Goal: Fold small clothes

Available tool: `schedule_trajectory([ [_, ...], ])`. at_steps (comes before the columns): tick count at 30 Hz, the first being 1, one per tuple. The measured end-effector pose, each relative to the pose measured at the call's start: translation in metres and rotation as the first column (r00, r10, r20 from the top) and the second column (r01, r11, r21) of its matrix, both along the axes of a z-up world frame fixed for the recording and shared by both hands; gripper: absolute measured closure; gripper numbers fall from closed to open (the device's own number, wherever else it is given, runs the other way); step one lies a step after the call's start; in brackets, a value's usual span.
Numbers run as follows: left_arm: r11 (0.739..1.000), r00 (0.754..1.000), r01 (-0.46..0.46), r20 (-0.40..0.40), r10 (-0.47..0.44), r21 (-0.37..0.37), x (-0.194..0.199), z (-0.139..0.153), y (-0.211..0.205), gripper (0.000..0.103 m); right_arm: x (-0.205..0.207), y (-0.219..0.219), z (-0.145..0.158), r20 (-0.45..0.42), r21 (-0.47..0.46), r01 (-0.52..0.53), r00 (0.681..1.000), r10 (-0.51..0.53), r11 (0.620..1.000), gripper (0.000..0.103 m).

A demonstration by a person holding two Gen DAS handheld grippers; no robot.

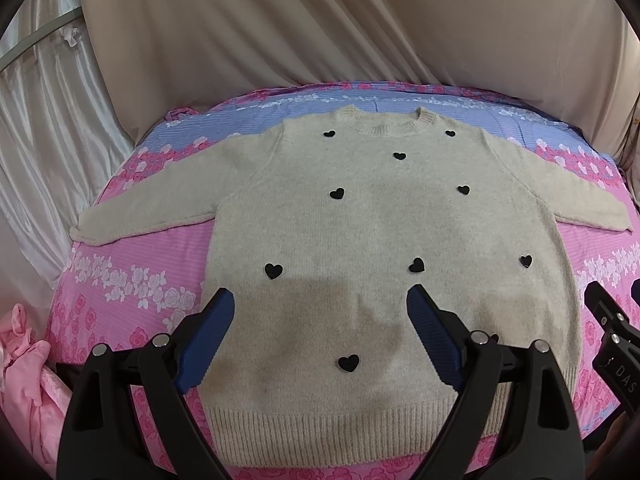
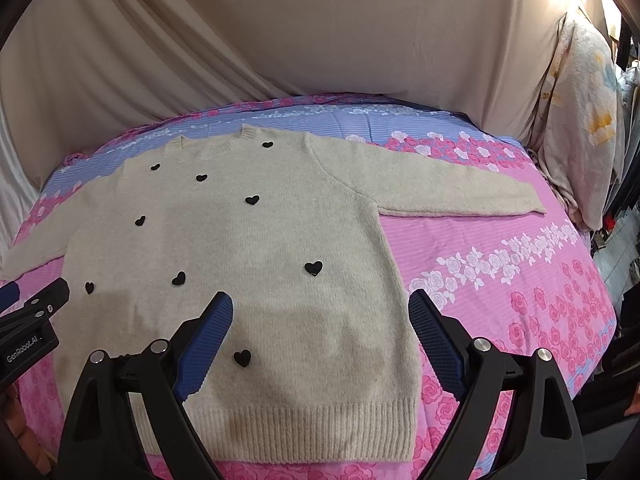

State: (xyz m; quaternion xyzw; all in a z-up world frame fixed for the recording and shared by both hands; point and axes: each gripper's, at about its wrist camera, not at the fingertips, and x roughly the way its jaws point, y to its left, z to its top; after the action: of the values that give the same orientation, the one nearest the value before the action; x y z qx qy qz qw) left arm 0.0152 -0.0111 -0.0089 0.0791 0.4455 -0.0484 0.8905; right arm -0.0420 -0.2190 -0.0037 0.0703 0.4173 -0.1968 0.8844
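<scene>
A small beige knit sweater point(image 1: 360, 220) with black heart patches lies flat, front up, on a pink and blue floral bed sheet point(image 1: 132, 280), both sleeves spread sideways. It also shows in the right wrist view point(image 2: 240, 248). My left gripper point(image 1: 320, 300) is open and empty, hovering above the sweater's lower body near the hem. My right gripper point(image 2: 320, 304) is open and empty, above the sweater's lower right side and edge. The right gripper shows at the right edge of the left wrist view point(image 1: 612, 304); the left gripper shows at the left edge of the right wrist view point(image 2: 32, 300).
Beige draped cloth point(image 1: 320, 32) hangs behind the bed. A crumpled pink garment point(image 1: 24, 360) lies at the bed's left edge. A floral blanket point(image 2: 580, 120) hangs at the right, with clutter beyond it. The sheet point(image 2: 500, 280) extends to the sweater's right.
</scene>
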Motion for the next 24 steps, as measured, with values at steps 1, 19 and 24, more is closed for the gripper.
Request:
schedule_trajectory([
  [1, 1.0, 1.0, 0.0, -0.001, 0.0, 0.0, 0.0001, 0.0001, 0.0002, 0.017, 0.0003, -0.0003, 0.0001, 0.0, 0.001, 0.0, 1.0, 0.0, 1.0, 0.016],
  [19, 1.0, 1.0, 0.001, -0.007, -0.001, 0.011, 0.0026, -0.0022, -0.0017, 0.017, 0.0028, -0.0025, -0.0049, -0.003, 0.012, -0.006, 1.0, 0.006, 1.0, 0.016],
  [24, 1.0, 1.0, 0.001, -0.012, -0.001, 0.013, 0.0052, -0.004, -0.0041, 0.017, 0.0037, -0.0042, -0.0059, -0.004, 0.014, -0.008, 1.0, 0.008, 1.0, 0.016],
])
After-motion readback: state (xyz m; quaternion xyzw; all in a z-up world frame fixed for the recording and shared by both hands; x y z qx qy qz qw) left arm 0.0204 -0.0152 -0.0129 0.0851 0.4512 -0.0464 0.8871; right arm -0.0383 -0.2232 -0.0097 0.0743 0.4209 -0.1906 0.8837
